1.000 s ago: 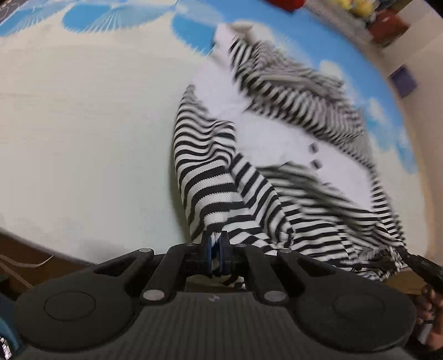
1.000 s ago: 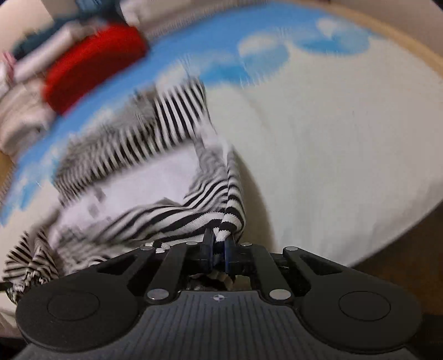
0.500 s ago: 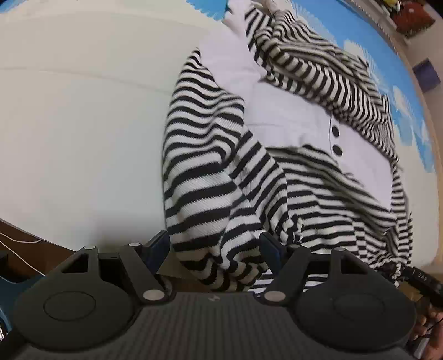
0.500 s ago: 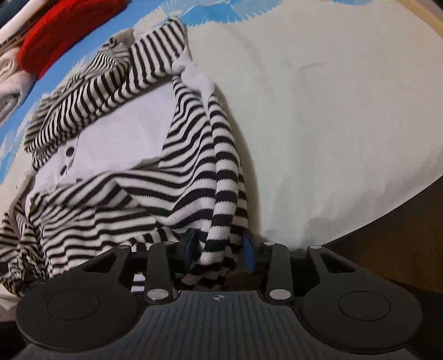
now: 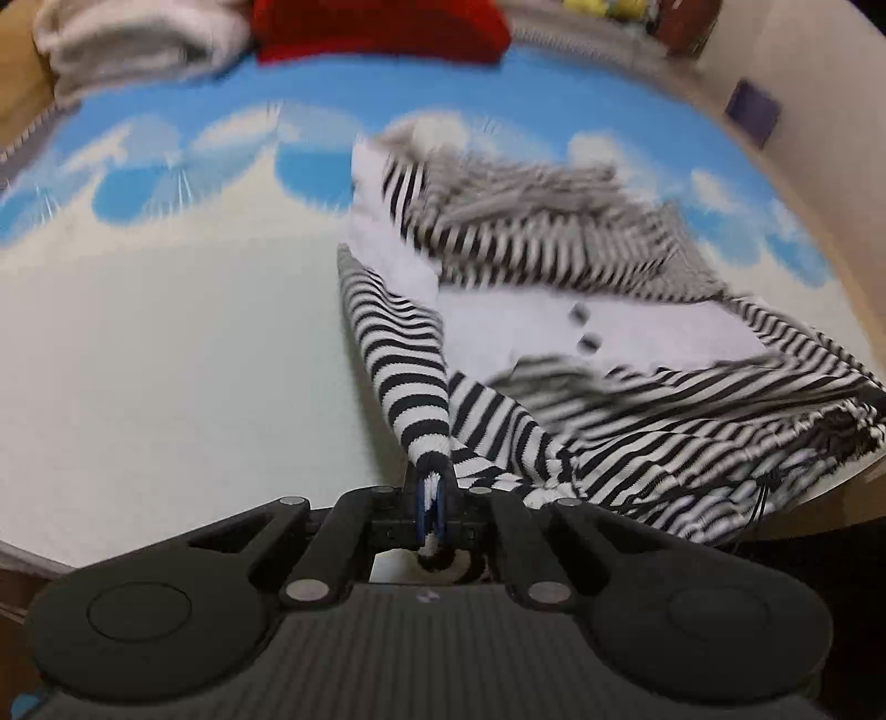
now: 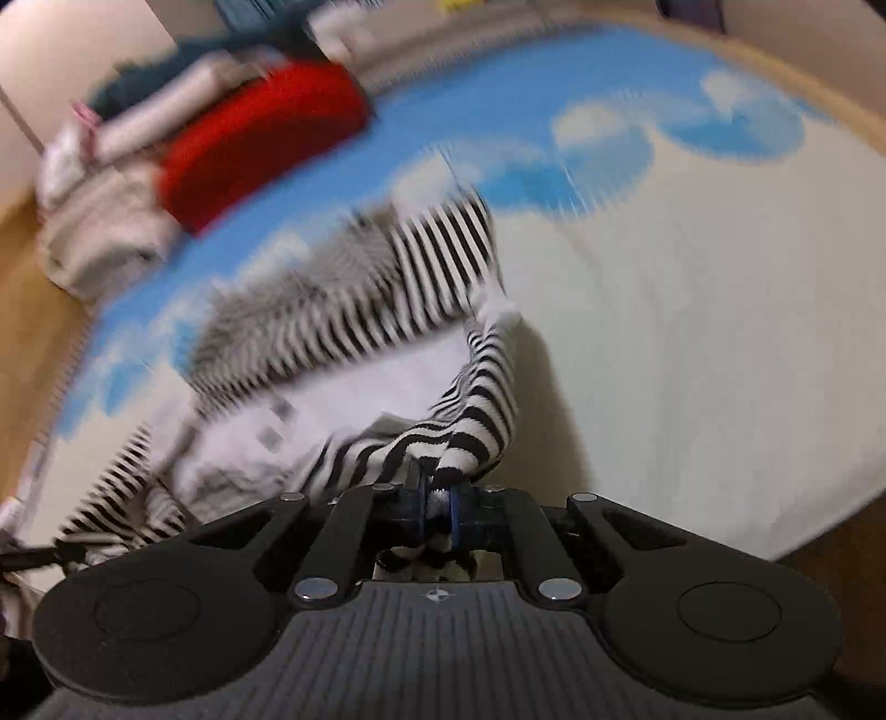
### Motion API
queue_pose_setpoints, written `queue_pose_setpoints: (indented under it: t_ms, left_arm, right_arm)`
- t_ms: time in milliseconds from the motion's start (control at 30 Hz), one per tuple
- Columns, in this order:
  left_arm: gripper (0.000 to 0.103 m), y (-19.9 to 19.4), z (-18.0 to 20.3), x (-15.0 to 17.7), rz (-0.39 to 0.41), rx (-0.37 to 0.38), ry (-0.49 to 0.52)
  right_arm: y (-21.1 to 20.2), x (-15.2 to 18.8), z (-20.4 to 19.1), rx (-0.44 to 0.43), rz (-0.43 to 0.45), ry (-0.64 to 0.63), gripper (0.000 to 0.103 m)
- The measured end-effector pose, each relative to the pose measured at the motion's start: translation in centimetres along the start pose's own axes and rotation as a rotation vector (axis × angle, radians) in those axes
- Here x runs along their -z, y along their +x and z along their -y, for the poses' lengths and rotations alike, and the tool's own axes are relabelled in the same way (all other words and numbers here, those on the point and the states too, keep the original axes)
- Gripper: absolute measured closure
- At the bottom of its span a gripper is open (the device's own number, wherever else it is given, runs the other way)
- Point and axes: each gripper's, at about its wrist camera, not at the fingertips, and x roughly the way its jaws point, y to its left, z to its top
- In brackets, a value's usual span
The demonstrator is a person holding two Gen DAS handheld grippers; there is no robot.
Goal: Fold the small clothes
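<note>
A black-and-white striped garment (image 5: 554, 288) with a white inner panel and dark buttons lies crumpled on a white and blue mat (image 5: 166, 343). My left gripper (image 5: 433, 501) is shut on a striped corner of the garment near the mat's front edge. In the right wrist view the same striped garment (image 6: 387, 310) spreads away to the left, and my right gripper (image 6: 437, 507) is shut on another striped corner. Both frames are blurred by motion.
A red folded cloth (image 5: 382, 25) and a pale folded cloth (image 5: 133, 39) lie at the far edge of the mat; both show in the right wrist view (image 6: 260, 138). The mat's front edge (image 6: 803, 531) drops to a wooden floor.
Half a second ago both grippers were open around the striped fabric. Both are now shut on it and have lifted, pulling the corners up; the views tilt toward the far edge.
</note>
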Motion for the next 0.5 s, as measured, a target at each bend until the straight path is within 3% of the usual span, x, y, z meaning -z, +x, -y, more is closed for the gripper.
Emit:
queue_pose_setpoints:
  t_ms: [100, 267, 367, 500]
  left_arm:
    - [0.099, -5.1, -0.4, 0.6, 0.096, 0.029, -0.009]
    - [0.099, -13.0, -2.0, 2.3, 0.252, 0.123, -0.073]
    - [0.099, -12.8, -1.9, 2.2, 0.254, 0.131, -0.087]
    - [0.099, -8.7, -1.6, 0.9, 0.196, 0.086, -0.074]
  right_arm:
    - [-4.2, -1.0, -0.1, -0.069, 0.053, 0.02, 0.096]
    - [-12.2, 0.0, -0.4, -0.174, 0.143, 0.0, 0.096]
    - [-14.8, 1.1, -0.4, -0.192, 0.164, -0.021, 0.096]
    - [-12.4, 0.7, -0.4, -0.143, 0.118, -0.014, 0.096]
